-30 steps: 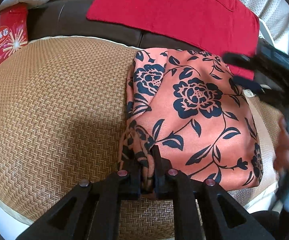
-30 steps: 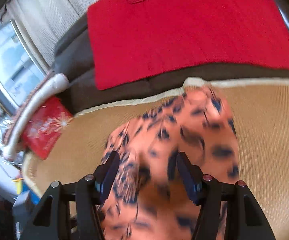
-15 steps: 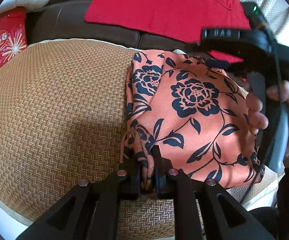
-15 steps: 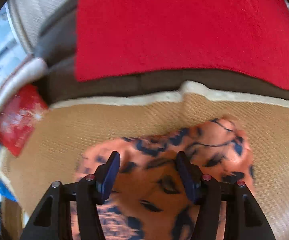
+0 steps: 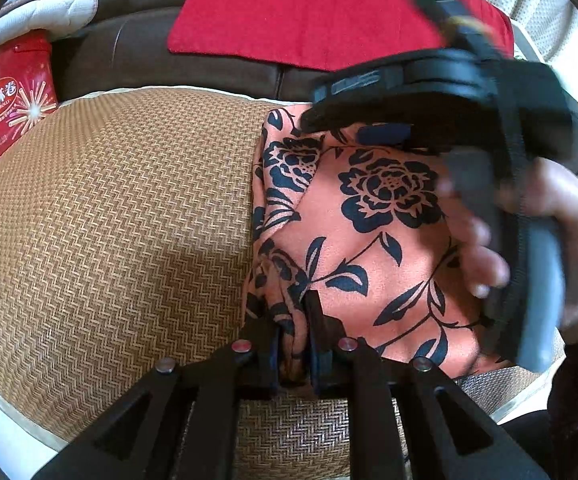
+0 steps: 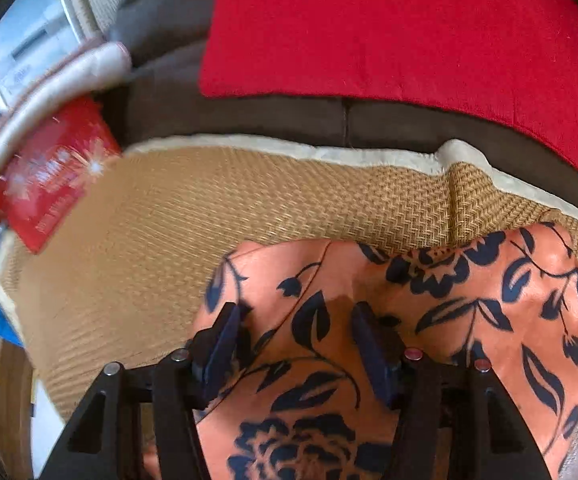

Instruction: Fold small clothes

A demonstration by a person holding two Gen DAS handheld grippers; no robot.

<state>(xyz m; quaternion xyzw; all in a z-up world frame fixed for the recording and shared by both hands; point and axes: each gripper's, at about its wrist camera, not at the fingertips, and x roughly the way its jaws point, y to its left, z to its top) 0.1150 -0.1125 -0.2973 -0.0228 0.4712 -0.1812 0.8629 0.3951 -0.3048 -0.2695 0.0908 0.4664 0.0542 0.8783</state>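
On the woven herringbone mat [image 5: 109, 220] lies 1 orange garment [image 5: 369, 248] printed with dark flowers, its right edge hidden behind the blurred right gripper [image 5: 385, 134] and the hand [image 5: 549, 240] around it. Left gripper [image 5: 293, 320] is clamped on a bunched fold at the near edge. Right gripper's 2 blue-padded jaws stand apart over the smooth cloth. 1 red cushion [image 6: 409, 28], 1 red tin [image 5: 5, 100], cut off.

Right hand-held gripper [image 6: 295, 344] swung in over the floral garment [image 6: 429, 320], now above its far edge; jaws apart, gripping nothing.
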